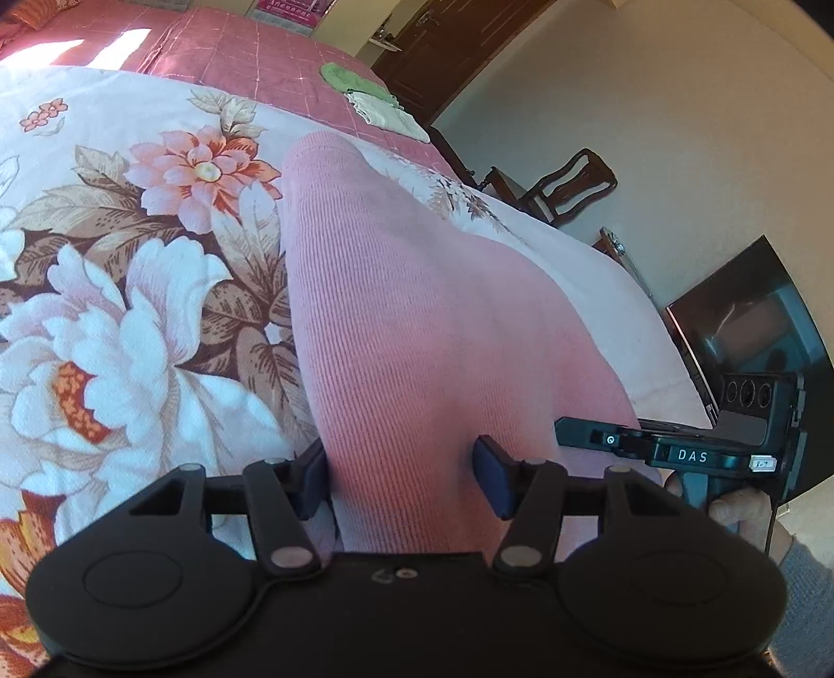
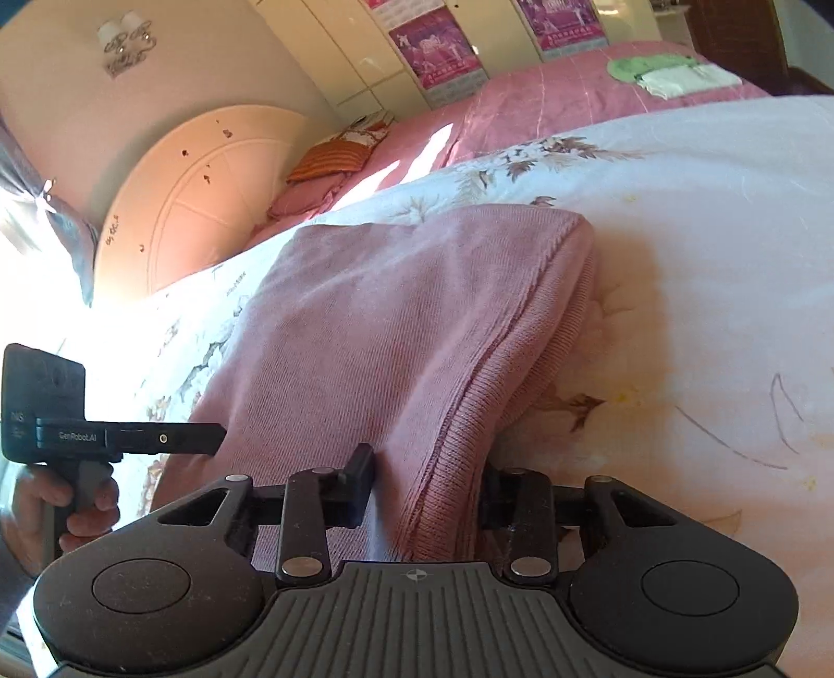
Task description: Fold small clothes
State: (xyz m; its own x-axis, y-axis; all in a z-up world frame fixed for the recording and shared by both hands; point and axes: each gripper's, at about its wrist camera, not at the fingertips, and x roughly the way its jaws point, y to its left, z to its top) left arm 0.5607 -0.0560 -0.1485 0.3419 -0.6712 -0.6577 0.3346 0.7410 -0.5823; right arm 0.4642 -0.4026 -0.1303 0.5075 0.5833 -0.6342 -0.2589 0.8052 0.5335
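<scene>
A pink ribbed knit garment [image 1: 417, 323] lies on the floral blanket [image 1: 104, 292]. My left gripper [image 1: 401, 480] has its jaws apart with the near edge of the garment between the blue pads [image 1: 492, 480]. In the right wrist view the same pink garment [image 2: 385, 334] lies with its ribbed hem [image 2: 469, 448] running between the fingers of my right gripper [image 2: 427, 485], whose jaws also stand apart around the cloth. Each gripper shows in the other's view: the right one [image 1: 573, 435] and the left one [image 2: 208, 435], both at the garment's near edge.
Folded green and white clothes [image 1: 375, 99] lie far back on the pink quilted bedspread [image 1: 250, 47]; they also show in the right wrist view [image 2: 672, 73]. A wooden chair [image 1: 568, 182] and a dark screen [image 1: 750, 318] stand right of the bed. A round headboard [image 2: 198, 188] stands at the left.
</scene>
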